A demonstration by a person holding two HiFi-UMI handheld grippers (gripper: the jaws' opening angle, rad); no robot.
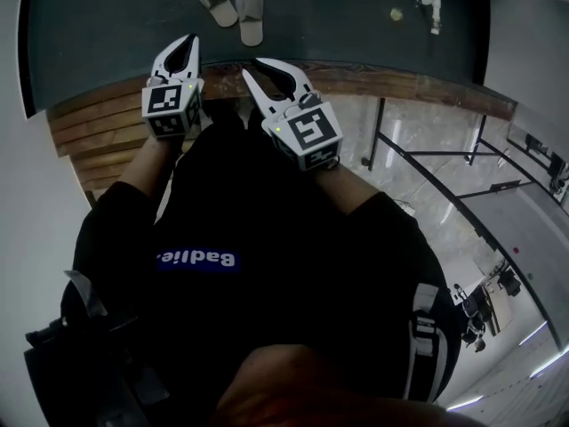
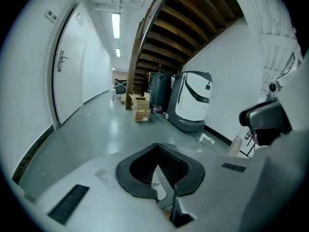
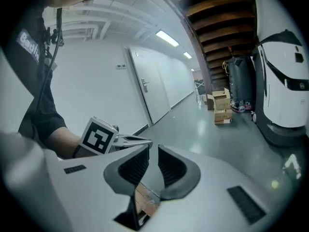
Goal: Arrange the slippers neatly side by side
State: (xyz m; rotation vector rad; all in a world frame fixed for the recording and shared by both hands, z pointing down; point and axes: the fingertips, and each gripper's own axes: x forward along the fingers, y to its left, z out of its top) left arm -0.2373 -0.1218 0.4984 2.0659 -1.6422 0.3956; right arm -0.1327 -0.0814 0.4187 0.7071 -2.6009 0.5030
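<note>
Slippers not yet squared up, both claws empty.
The left slipper (image 1: 214, 0) and right slipper (image 1: 251, 14) lie on the floor (image 1: 338, 16) ahead, close but splayed, so I judge the straightening is still to do. My left claw (image 1: 190, 41) is pinched closed; my right claw (image 1: 252, 66) is narrowly apart.

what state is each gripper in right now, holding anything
left gripper: shut, holding nothing
right gripper: open, nothing between its jaws
</note>
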